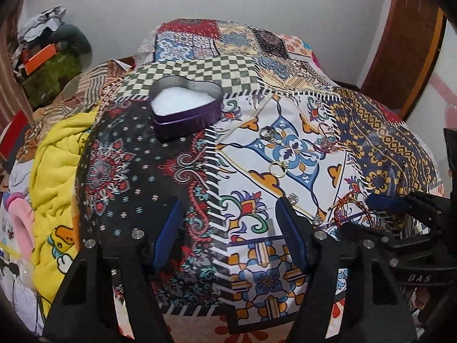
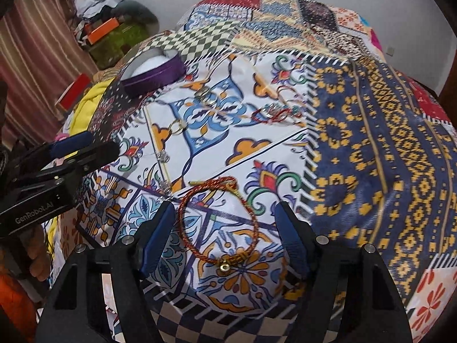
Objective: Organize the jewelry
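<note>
A purple heart-shaped tin (image 1: pixel 187 110) with white padding stands open on the patterned cloth; it also shows far left in the right wrist view (image 2: pixel 152 70). Loose jewelry lies on the cloth: a gold ring (image 1: pixel 278 169), a silver ring (image 1: pixel 268 134), small crystal studs (image 1: pixel 292 199) and a red tangle (image 2: pixel 271 114). A red braided bracelet (image 2: pixel 220 223) with a gold charm lies between the fingers of my open right gripper (image 2: pixel 225 228), which hovers over it. My left gripper (image 1: pixel 228 228) is open and empty over the cloth, in front of the tin.
The patchwork cloth (image 2: pixel 371 143) covers a rounded surface that drops off on all sides. A yellow blanket (image 1: pixel 57 171) and clutter with an orange box (image 1: pixel 38 57) lie to the left. A wooden door frame (image 1: pixel 405 51) stands at the right.
</note>
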{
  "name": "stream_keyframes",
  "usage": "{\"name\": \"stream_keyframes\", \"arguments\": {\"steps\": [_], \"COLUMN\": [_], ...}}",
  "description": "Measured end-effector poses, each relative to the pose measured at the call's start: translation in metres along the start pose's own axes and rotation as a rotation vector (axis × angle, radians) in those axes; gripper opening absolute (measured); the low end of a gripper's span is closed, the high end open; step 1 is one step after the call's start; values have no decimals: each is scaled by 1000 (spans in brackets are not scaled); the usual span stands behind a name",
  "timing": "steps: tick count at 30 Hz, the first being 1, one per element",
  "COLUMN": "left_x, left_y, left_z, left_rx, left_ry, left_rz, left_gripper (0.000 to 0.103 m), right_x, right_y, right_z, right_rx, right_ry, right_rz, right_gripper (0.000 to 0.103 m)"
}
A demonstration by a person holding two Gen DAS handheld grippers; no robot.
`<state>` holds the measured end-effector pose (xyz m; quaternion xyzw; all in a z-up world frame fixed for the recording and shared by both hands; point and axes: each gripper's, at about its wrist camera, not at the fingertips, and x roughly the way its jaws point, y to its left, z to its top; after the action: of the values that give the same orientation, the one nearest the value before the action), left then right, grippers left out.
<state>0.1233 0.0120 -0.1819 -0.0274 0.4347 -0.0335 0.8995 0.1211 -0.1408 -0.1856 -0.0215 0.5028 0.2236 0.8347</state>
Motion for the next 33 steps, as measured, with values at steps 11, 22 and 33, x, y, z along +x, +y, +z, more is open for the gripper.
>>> {"name": "stream_keyframes", "arguments": {"steps": [11,22,33], "left_x": [20,39,36], "left_y": [-26,-43,-33], "left_z": [5,7,9], "left_rx": [90,152,95], "left_ry": [32,55,50], "left_rz": [-60,-95,-134], "left_gripper": [55,33,12], "right_x": [2,1,-2], "right_y": [-7,-14,-19], "right_z": [-1,1,2], "right_rx": [-7,21,57], "right_ry": [-30,-63,-74], "right_rz": [-35,-31,-3], "right_gripper": [44,17,8]}}
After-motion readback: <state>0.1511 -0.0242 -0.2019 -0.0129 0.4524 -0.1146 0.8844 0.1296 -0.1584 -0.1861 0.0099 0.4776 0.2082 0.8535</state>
